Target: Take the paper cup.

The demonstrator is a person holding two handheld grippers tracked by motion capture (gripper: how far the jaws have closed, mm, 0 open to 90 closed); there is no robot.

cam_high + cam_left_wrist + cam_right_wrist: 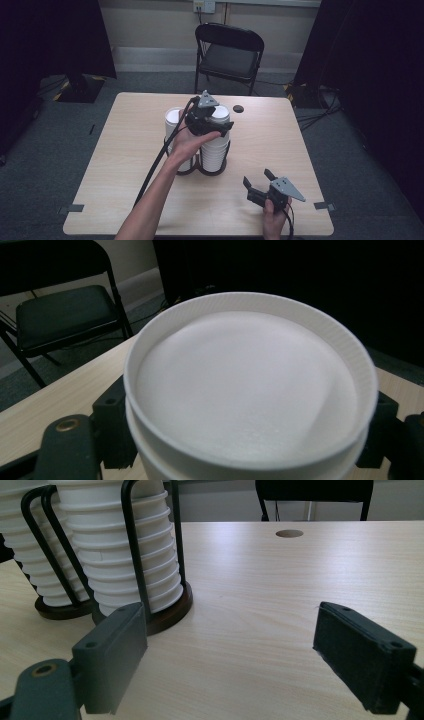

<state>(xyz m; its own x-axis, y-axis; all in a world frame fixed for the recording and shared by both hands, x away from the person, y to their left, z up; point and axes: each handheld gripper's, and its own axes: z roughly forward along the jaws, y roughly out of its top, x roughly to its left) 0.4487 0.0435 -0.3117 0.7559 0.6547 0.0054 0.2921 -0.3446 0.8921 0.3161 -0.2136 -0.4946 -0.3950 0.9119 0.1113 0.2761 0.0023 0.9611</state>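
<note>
With my left claw (209,121) up at the top of the right-hand cup stack (215,145) in the rack on the bench (125,165), jaws flanking the top cup (250,385) just under its rim, touching or not I can't tell, I'd squeeze gently there, since it looks light and crushable, while my right claw (260,186) hangs wide open, empty.

Matt white foam cups (215,145), black metal rack (134,555), pale wood-grain table (270,135)

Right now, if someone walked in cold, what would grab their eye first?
Two tall stacks of white cups in a black wire holder stand mid-table. The left tongs sit at the top of the right-hand stack, jaws either side of its top cup. The right tongs rest open near the front right corner.
</note>
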